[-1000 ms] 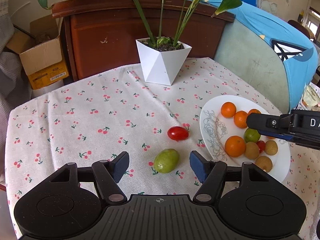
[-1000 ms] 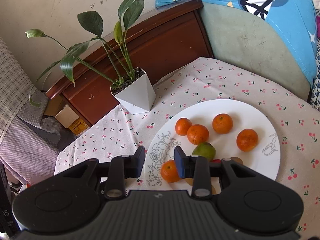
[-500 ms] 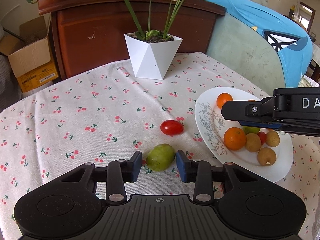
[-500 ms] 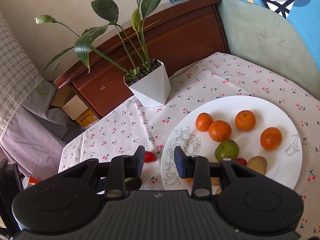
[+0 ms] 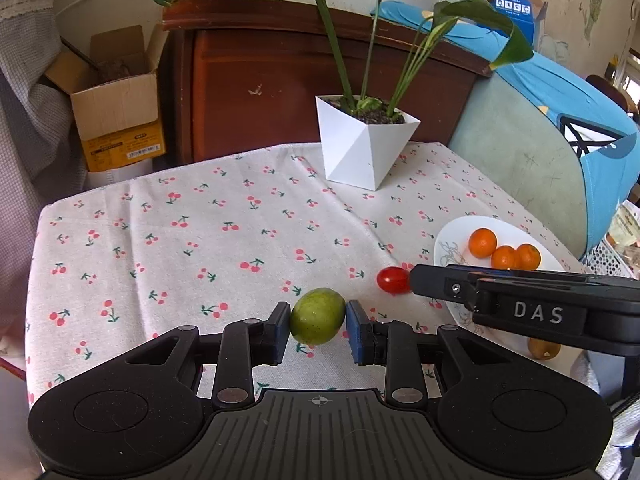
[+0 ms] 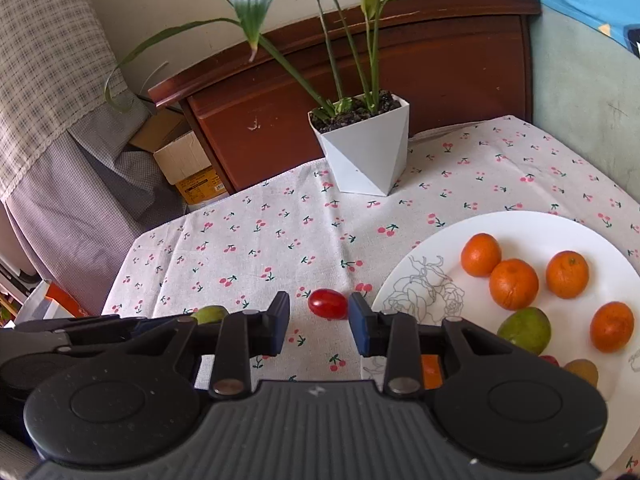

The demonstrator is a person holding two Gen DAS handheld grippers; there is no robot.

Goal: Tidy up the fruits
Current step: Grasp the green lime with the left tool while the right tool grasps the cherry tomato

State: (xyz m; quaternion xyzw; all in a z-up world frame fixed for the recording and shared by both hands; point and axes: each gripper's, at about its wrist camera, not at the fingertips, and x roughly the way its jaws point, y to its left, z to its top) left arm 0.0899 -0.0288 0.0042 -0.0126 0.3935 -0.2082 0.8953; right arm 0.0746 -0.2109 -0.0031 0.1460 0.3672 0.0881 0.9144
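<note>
Cherry-print cloth covers the bench (image 5: 224, 216). Since a second ago the left gripper (image 5: 318, 326), then spread wide, has been closing and now pinches the green fruit (image 5: 318, 315) at lower centre, ready to carry to the plate (image 6: 540, 228). The right gripper (image 6: 319, 322), part open and empty, now frames the red tomato (image 6: 328, 304).

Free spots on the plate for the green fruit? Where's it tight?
Bare plate along the far rim beyond the oranges, and over the rose drawing at the left edge. The near right is crowded. Open cloth lies left of the planter.
</note>
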